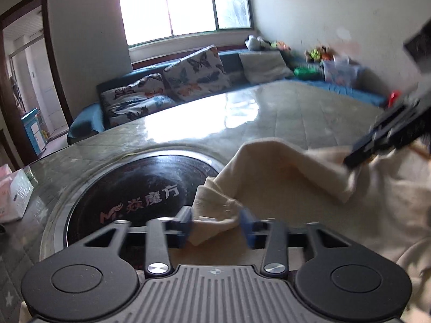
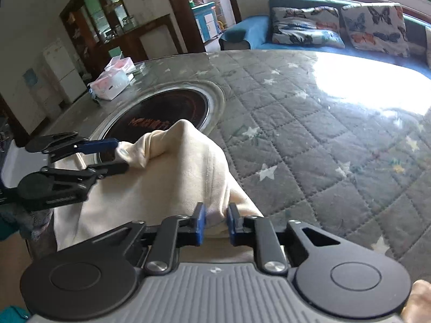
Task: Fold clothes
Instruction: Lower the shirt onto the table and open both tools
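A cream garment [image 1: 282,185] lies bunched at the near edge of the quilted table [image 1: 296,115]. My left gripper [image 1: 216,226] is shut on a bunched edge of it, over the rim of the round black cooktop [image 1: 134,188]. My right gripper [image 2: 214,223] is shut on another fold of the cream garment [image 2: 172,177], lifted a little off the table. The left gripper also shows in the right wrist view [image 2: 120,156], pinching the cloth's far corner. The right gripper shows blurred in the left wrist view [image 1: 358,156], holding cloth.
The round black cooktop [image 2: 161,113] is set into the table's middle. A pink and white tissue box [image 2: 113,83] stands past it, and shows at the left edge [image 1: 13,193]. A blue sofa with butterfly cushions [image 1: 194,72] runs behind the table [image 2: 323,134].
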### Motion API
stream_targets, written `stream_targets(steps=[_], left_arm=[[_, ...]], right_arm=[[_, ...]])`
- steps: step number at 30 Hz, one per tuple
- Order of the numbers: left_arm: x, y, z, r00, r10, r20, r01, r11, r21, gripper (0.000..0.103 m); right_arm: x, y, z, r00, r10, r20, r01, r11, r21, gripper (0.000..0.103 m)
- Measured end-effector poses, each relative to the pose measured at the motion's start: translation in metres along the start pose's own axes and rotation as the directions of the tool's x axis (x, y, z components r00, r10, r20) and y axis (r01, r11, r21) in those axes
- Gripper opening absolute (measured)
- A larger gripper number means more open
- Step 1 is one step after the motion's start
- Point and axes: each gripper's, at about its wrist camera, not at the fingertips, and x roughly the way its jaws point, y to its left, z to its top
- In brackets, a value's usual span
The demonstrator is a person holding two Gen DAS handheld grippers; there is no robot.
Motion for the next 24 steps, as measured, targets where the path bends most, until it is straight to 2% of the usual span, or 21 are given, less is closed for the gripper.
stream_targets(steps=[1,4,7,10,13,15,17,20,23,24], left_arm=[[0.004,0.001,0.000,1.000,0.004,-0.012,-0.003,1.000,0.003,0.012],[0.007,0.015,0.005,1.000,0.018,-0.006,-0.018,0.999,-0.043,0.004],[0.010,0.032,0.016,0.999,0.036,0.016,-0.034,0.994,-0.100,0.003],[0.016,0.046,0.031,0.997,0.071,0.039,-0.065,0.989,-0.134,0.001],[0.023,0.058,0.045,0.994,0.094,0.060,-0.083,0.982,-0.168,0.000],[0.024,0.064,0.051,0.996,0.066,0.066,-0.051,0.977,-0.205,0.001],[0.025,0.066,0.054,0.997,0.024,0.074,-0.007,0.975,-0.221,0.002],[0.027,0.051,0.052,0.998,-0.033,0.061,0.043,0.982,-0.182,0.005],[0.030,0.034,0.048,0.996,-0.066,0.055,0.073,0.988,-0.137,0.019],[0.033,0.031,0.047,0.996,-0.073,0.049,0.078,0.989,-0.127,0.029]], right_arm=[[-0.002,0.001,0.003,1.000,-0.015,0.005,0.015,1.000,-0.026,0.010],[-0.009,0.005,0.011,0.998,-0.059,0.022,0.061,0.993,-0.102,0.009],[-0.014,0.009,0.021,0.993,-0.112,0.048,0.119,0.976,-0.182,0.009],[-0.014,0.007,0.035,0.978,-0.188,0.089,0.205,0.946,-0.251,0.009],[-0.008,0.008,0.050,0.954,-0.264,0.144,0.297,0.900,-0.320,0.009],[-0.002,0.007,0.059,0.937,-0.302,0.176,0.345,0.876,-0.336,0.009],[0.008,0.002,0.064,0.920,-0.342,0.194,0.390,0.856,-0.339,0.009],[0.028,-0.007,0.067,0.899,-0.394,0.191,0.437,0.836,-0.332,0.009],[0.059,-0.023,0.063,0.887,-0.439,0.140,0.461,0.835,-0.302,0.009],[0.068,-0.029,0.062,0.885,-0.451,0.117,0.465,0.838,-0.286,0.009]])
